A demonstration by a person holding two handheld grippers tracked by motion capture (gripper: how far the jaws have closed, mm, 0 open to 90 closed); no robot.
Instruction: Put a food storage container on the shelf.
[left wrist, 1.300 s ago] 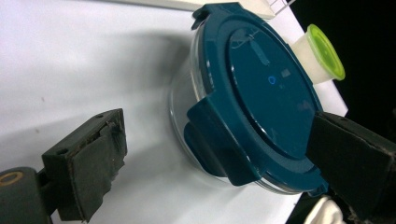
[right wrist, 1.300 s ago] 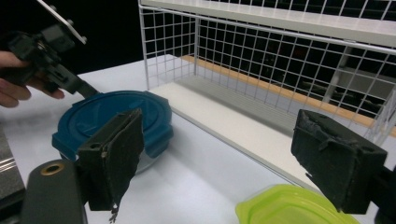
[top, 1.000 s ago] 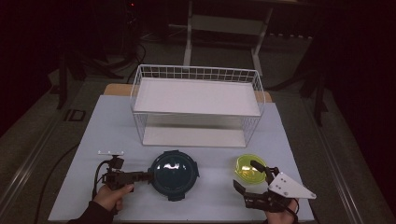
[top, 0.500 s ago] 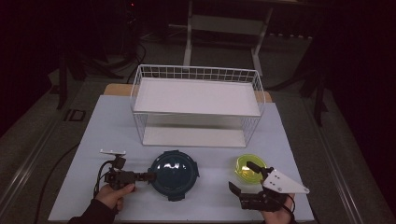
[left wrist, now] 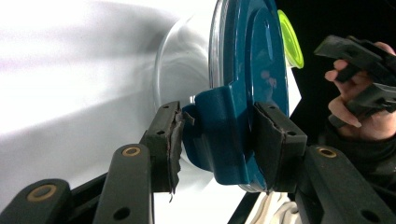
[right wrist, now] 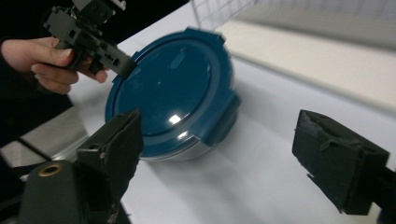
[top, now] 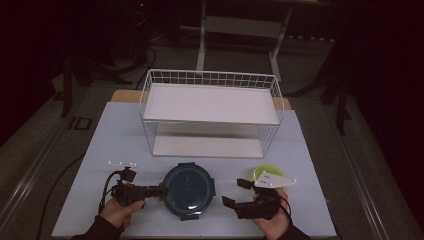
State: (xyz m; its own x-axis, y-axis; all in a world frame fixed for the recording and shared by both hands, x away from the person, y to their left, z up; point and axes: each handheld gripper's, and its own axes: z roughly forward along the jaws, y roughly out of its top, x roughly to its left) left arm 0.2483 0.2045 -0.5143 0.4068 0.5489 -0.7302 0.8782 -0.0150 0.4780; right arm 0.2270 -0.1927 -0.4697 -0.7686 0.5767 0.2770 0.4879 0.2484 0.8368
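A round clear container with a dark blue lid [top: 187, 191] sits at the table's front centre. My left gripper [top: 161, 190] reaches it from the left. In the left gripper view the gripper [left wrist: 217, 128] is shut on the lid's left latch tab [left wrist: 219, 135], one jaw on each side. My right gripper [top: 236, 193] stands open just right of the container, apart from it. From the right gripper view its jaws [right wrist: 219, 140] spread wide with the container [right wrist: 173, 93] between and beyond them. A yellow-green bowl [top: 260, 173] lies behind the right gripper, partly hidden by its grey plate.
A white wire basket shelf [top: 210, 107] stands at the back centre of the white table [top: 115, 135], open side toward me. The table's front edge runs just under both hands. Dark floor and stand legs surround the table.
My right gripper has shifted left toward the container, jaws still open. The left gripper has stayed on the lid's latch and the container has not moved.
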